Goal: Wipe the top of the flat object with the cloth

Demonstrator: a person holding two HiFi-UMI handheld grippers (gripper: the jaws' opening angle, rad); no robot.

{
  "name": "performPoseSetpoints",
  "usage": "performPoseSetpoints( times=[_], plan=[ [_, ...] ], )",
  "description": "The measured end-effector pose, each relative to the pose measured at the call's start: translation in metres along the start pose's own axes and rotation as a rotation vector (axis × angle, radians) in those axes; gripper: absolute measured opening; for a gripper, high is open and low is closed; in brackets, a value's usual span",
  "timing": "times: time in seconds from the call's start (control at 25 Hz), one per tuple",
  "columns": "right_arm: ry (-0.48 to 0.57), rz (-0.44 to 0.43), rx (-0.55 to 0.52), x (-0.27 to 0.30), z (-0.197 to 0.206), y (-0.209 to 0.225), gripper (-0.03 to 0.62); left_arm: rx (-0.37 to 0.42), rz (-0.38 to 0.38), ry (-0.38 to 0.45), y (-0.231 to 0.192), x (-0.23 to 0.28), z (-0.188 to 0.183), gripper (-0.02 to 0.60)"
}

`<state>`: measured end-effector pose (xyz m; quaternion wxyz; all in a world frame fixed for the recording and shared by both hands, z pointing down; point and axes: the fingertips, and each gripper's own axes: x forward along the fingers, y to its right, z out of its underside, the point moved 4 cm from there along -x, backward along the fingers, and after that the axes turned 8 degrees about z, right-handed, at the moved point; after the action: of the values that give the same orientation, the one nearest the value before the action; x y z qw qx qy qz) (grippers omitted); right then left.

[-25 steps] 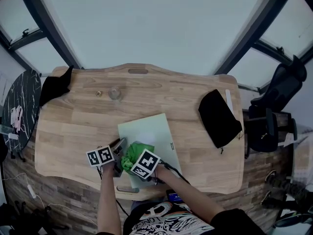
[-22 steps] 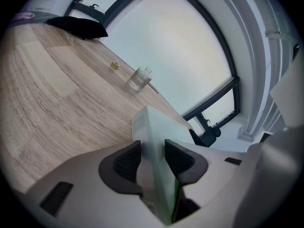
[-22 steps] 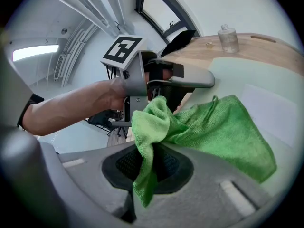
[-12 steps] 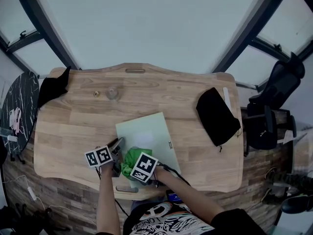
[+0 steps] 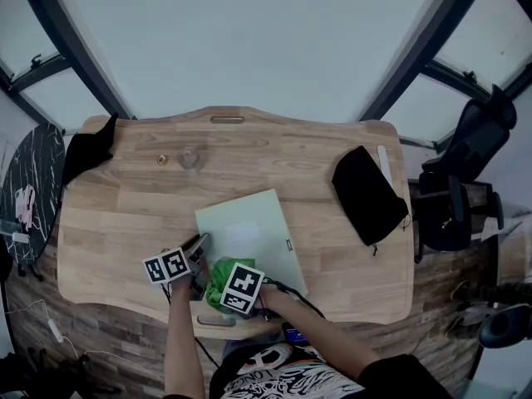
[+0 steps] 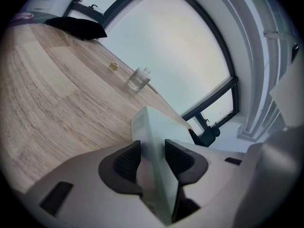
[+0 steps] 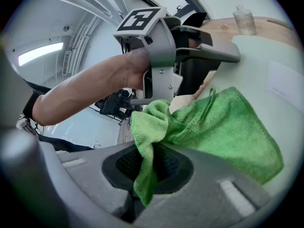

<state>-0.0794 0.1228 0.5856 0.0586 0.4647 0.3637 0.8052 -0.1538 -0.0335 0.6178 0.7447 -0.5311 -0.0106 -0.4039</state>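
The left hand-held gripper (image 6: 152,159) is pinched on the near left edge of the board (image 5: 248,227), one dark pad pressed against each face of the pale green sheet. That grip reads as an anchor. A thin, light board on a smooth wooden bench (image 5: 116,223) would likely slide under a wiping stroke, so one side is clamped while the other works. The board lies flat near the bench's front edge, slightly skewed, within easy reach of both arms.

The right hand-held gripper (image 7: 148,164) is closed on a fold of the green cloth (image 7: 228,127), and the rest of the cloth spills forward onto the board's near end. Gripping one bunched corner leaves a broad pad of fabric free to drag across the surface (most of the board beyond it lies uncovered, so I judge the wipe far from complete).

Both forearms come in over the bench's front edge, close together. The left runs nearly straight ahead, with the wrist turned so the jaws meet the board's edge from the side. The right enters at a slant from the person's right, low over the cloth. A black pouch (image 5: 367,196) and a small glass bottle (image 5: 189,158) sit well apart from the work.
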Motion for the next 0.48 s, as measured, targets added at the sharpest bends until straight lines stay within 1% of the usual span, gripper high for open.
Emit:
performPoseSetpoints(
  times=[0.28, 0.48],
  plan=[
    [-0.018, -0.011, -0.019, 0.0035, 0.0029, -0.0064, 0.038, -0.001, 0.001, 0.006, -0.0001, -0.0008, -0.0001, 0.161],
    [-0.006, 0.004, -0.025, 0.0028, 0.0045, -0.0061, 0.038, 0.004, 0.009, 0.007, 0.0011, 0.0006, -0.0002, 0.161]
  ],
)
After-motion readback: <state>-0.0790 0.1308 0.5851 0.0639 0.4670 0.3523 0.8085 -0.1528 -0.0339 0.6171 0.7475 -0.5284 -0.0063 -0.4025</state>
